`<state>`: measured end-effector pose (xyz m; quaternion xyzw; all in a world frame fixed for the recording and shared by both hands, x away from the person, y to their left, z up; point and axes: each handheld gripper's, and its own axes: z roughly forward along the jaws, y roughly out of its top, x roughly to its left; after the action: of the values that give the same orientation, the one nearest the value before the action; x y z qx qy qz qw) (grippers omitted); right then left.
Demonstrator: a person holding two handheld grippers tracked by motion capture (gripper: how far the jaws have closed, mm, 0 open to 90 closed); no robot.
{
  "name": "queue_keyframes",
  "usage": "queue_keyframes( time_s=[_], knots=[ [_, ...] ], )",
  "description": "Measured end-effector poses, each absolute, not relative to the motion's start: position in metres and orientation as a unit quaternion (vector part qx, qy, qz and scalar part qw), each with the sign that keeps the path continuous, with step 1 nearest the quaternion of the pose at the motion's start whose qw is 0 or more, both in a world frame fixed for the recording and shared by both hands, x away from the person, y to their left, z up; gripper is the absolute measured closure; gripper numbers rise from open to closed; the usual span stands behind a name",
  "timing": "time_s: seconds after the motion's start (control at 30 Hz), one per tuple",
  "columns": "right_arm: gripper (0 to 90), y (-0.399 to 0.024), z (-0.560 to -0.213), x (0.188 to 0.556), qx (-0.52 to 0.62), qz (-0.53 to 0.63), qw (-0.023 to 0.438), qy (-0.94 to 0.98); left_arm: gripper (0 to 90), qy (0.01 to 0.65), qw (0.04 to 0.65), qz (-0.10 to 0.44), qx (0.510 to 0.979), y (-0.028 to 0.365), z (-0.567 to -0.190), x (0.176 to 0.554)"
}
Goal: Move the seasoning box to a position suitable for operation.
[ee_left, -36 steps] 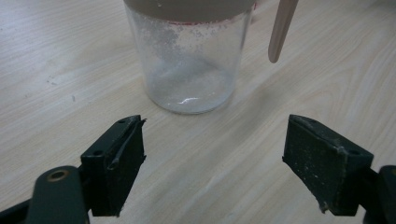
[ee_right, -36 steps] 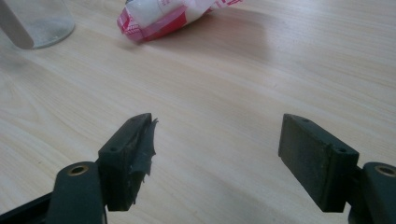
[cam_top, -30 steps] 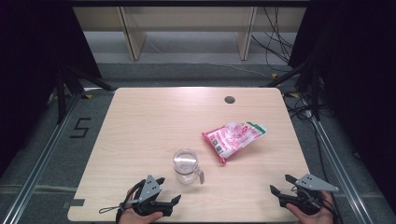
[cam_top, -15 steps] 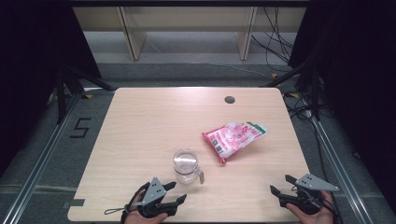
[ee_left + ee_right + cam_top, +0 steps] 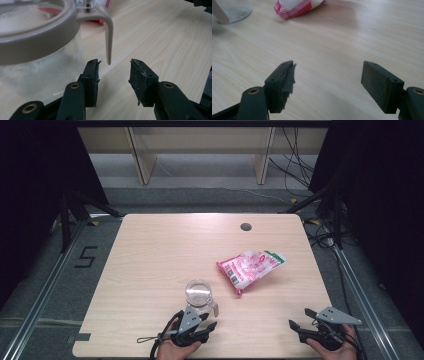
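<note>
A clear glass jug (image 5: 198,292) with a grey rim and grey handle (image 5: 214,308) stands near the table's front, left of centre. My left gripper (image 5: 209,320) sits just in front of it, open. In the left gripper view the jug (image 5: 37,50) looms at the left, and the handle (image 5: 108,37) hangs down just above the gap between the open jaws (image 5: 113,66), touching neither. A pink and white packet (image 5: 251,267) lies flat to the jug's right. My right gripper (image 5: 299,318) rests open at the front right, empty (image 5: 328,72), with the packet (image 5: 297,6) far ahead.
The wooden table (image 5: 150,250) has a small round cable hole (image 5: 245,226) at the back right. Wooden shelf legs (image 5: 142,155) and loose cables (image 5: 300,150) lie beyond the far edge. A "5" mark (image 5: 86,256) is on the floor at the left.
My left gripper has moved right and a little forward, up to the jug's handle. The right gripper, jug and packet have stayed where they were.
</note>
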<state>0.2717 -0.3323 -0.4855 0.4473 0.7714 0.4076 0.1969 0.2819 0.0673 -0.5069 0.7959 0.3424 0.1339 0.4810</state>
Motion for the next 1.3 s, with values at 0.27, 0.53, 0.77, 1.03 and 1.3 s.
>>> queue_keyframes(
  time_s=[0.27,0.53,0.77,1.03,1.3],
  knots=[
    [27.5,-0.332,-0.486,0.271,0.448,0.405,0.191,0.773,64.1,0.336,0.480,0.135,0.799,0.047,-0.506,0.299],
    [27.6,-0.330,-0.486,0.270,0.459,0.403,0.180,0.771,82.8,0.324,0.487,0.152,0.797,0.049,-0.503,0.307],
    [28.3,-0.330,-0.486,0.269,0.457,0.403,0.180,0.772,84.5,0.287,0.475,0.164,0.815,0.065,-0.501,0.305],
    [28.4,-0.330,-0.486,0.269,0.460,0.403,0.181,0.770,82.6,0.304,0.482,0.156,0.807,0.097,-0.503,0.300],
    [28.4,-0.330,-0.486,0.269,0.456,0.397,0.179,0.776,76.0,0.337,0.483,0.167,0.791,0.141,-0.506,0.299]
  ],
)
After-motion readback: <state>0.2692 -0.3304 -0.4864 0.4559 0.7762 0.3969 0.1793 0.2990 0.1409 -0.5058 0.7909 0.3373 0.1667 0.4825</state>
